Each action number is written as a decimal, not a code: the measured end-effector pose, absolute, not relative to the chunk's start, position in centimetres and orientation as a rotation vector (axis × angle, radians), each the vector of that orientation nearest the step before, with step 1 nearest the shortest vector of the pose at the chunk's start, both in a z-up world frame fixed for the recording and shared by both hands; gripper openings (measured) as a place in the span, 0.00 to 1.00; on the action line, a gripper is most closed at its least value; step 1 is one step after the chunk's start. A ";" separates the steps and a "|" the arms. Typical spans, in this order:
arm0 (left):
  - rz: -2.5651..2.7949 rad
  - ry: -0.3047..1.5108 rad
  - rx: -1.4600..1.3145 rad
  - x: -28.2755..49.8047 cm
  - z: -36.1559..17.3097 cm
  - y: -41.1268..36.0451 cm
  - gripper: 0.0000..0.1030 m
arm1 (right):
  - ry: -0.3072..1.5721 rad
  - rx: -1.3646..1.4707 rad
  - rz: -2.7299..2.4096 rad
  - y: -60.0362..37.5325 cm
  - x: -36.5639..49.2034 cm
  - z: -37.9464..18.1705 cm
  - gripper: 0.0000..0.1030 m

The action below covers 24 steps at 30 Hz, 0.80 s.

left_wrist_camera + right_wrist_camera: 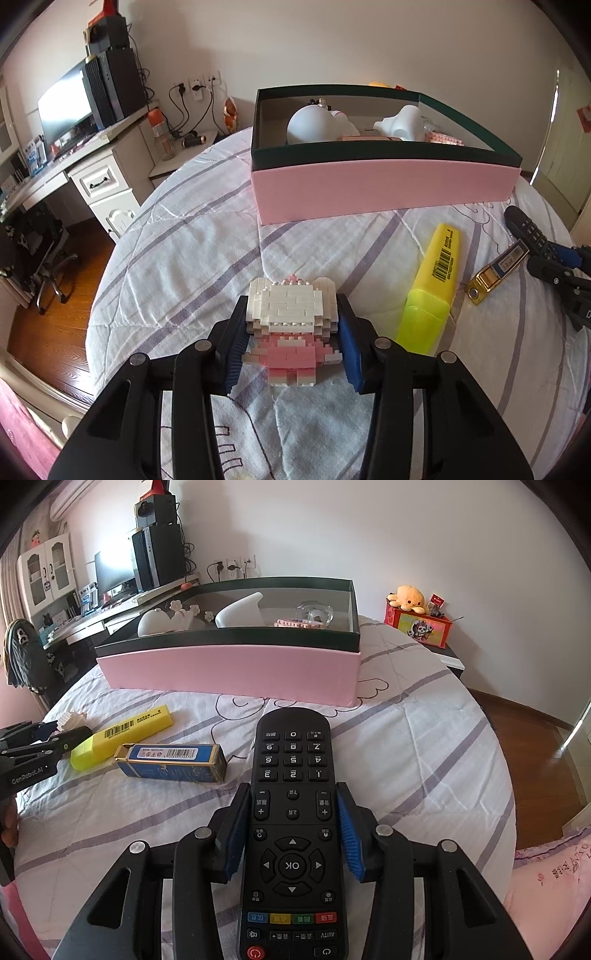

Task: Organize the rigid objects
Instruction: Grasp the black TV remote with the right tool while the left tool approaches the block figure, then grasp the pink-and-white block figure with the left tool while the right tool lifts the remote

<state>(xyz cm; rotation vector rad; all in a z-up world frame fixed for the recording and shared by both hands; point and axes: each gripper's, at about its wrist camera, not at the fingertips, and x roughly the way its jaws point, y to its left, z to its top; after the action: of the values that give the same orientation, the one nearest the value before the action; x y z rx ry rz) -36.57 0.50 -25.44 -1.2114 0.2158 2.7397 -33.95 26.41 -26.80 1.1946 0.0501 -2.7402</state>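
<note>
A white and pink brick figure [291, 314] lies on the striped bedspread, and my left gripper [291, 301] is shut on it, blue pads pressing its sides. My right gripper [292, 788] is shut on a black remote [292, 760], which points toward the box. The pink box with a dark green rim [384, 184] [229, 668] stands open farther back and holds white figurines and a pink piece. Between the grippers lie a yellow highlighter [432, 280] [122, 734] and a blue and gold lighter [496, 271] [173, 762].
The bed drops off to a wooden floor [48, 332] on the left and right. A desk with a monitor [66, 107] and a chair stands at the left. A red box with a yellow plush [417, 624] sits on a nightstand at the right.
</note>
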 end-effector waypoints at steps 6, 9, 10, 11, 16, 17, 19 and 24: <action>2.757 0.208 -1.179 -35.8 -24.9 0.4 0.43 | 0.060 1.168 -2.755 26.3 -33.6 -26.6 0.43; 2.750 0.185 -1.163 -34.9 -24.3 0.4 0.43 | 0.021 1.164 -2.758 26.7 -33.5 -26.4 0.43; 2.751 0.182 -1.150 -34.5 -23.9 0.5 0.43 | 0.013 1.160 -2.762 26.7 -33.3 -26.2 0.43; 2.749 0.172 -1.128 -33.9 -23.3 0.5 0.43 | 0.005 1.153 -2.763 26.7 -33.0 -26.1 0.43; 2.756 0.161 -1.026 -31.3 -20.7 0.9 0.43 | -0.090 1.033 -2.749 26.2 -30.3 -24.0 0.43; 2.762 0.149 -0.995 -30.6 -19.9 0.8 0.43 | -0.092 1.006 -2.750 25.9 -29.8 -23.3 0.43; 2.778 0.146 -0.951 -29.5 -18.8 0.9 0.43 | -0.076 0.964 -2.753 25.3 -28.9 -22.2 0.43; 2.821 0.133 -0.821 -26.5 -15.5 0.7 0.43 | -0.053 0.847 -2.747 24.1 -26.6 -18.7 0.43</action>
<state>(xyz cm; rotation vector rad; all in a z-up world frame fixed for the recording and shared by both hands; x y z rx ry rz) -26.50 0.67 -15.52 -0.8206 0.1334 2.8207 -26.63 24.07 -18.69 0.8466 -0.0534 -2.7472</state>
